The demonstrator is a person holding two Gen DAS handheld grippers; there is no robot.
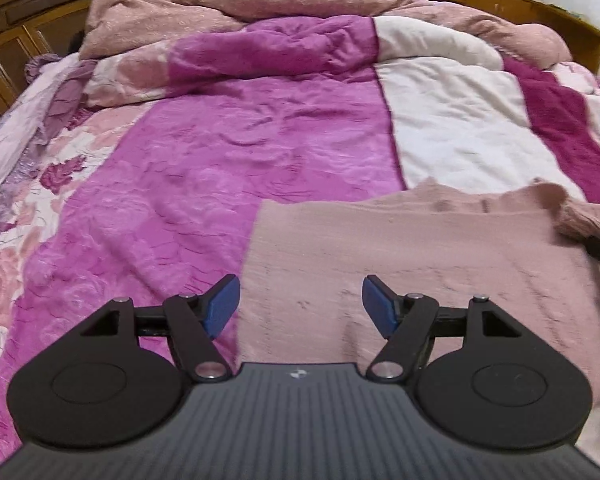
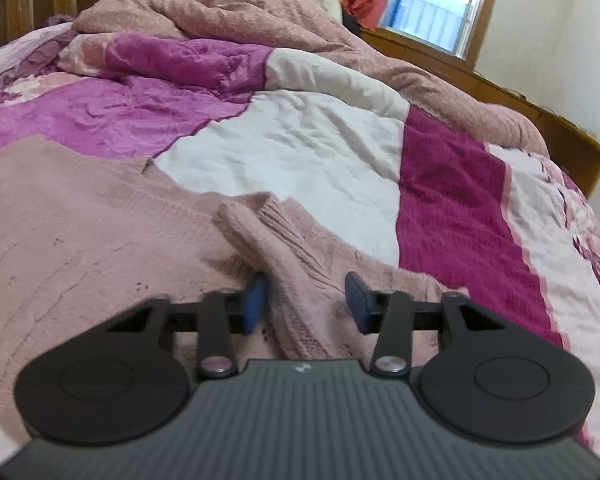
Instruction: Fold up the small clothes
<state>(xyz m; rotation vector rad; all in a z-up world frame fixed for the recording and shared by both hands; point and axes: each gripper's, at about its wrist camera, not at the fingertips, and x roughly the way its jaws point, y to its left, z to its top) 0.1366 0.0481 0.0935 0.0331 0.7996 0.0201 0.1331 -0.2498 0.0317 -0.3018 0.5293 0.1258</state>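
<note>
A pink knitted sweater (image 1: pixel 420 248) lies spread flat on a bed, on a magenta-and-white quilt (image 1: pixel 220 160), as a person works over it with a two-finger tool in each hand. The left tool (image 1: pixel 300 304) hovers just above the sweater's left edge, its blue pads spread wide with nothing between them. The body of the garment stretches ahead of it and off to its right.

The right tool (image 2: pixel 306 300) straddles a ribbed sleeve (image 2: pixel 284 264) that lies folded back across the sweater. The pads stand on either side of the sleeve. The left one is blurred and close against the knit, while the right one sits clear of it, so the pads look parted rather than pinched on the cloth. White quilt lies ahead of this tool, with a dark magenta band off to its right.

The knit looks soft, light and floppy, likely to sag and stretch when lifted by one point, and it offers little slip against the pads. The thicker ribbed cuff or a doubled edge seems the surest place to take hold. A second grip at the hem or shoulder would keep the fold square.
</note>
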